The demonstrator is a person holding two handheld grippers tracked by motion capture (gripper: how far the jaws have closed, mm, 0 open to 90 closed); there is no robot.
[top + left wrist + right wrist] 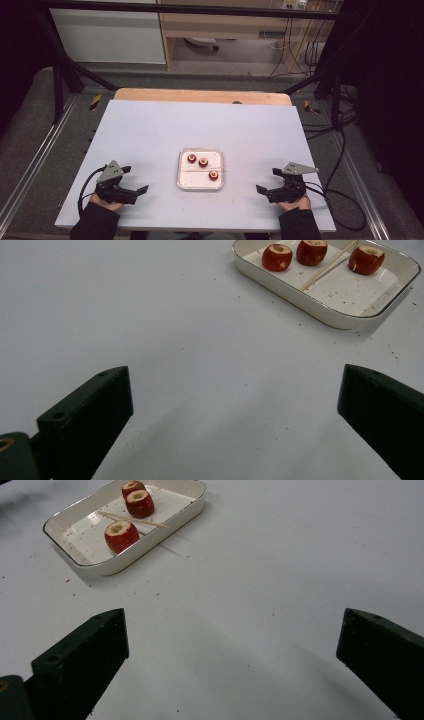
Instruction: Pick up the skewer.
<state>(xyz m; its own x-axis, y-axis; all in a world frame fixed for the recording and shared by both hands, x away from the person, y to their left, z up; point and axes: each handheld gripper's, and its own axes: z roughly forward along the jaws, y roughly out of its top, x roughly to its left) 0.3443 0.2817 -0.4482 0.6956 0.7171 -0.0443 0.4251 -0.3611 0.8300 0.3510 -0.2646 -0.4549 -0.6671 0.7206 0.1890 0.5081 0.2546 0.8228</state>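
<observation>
Fingers (85,420) of left gripper (131,186) and right gripper (265,186) wide, empty, low over counter (150,130); tray (182,170) with three red fruits (203,162) and skewer (327,266) ahead between them; approach skewer slowly, along its length, avoiding rim.

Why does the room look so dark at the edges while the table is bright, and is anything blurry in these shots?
High view: light falls on the white table; the surroundings sink into shadow, and the picture is soft overall. Left gripper view: the tray with red fruits is fairly sharp, the near black jaws blurred, casting faint shadows. Right gripper view: the same, with a soft shadow beside the tray.
</observation>
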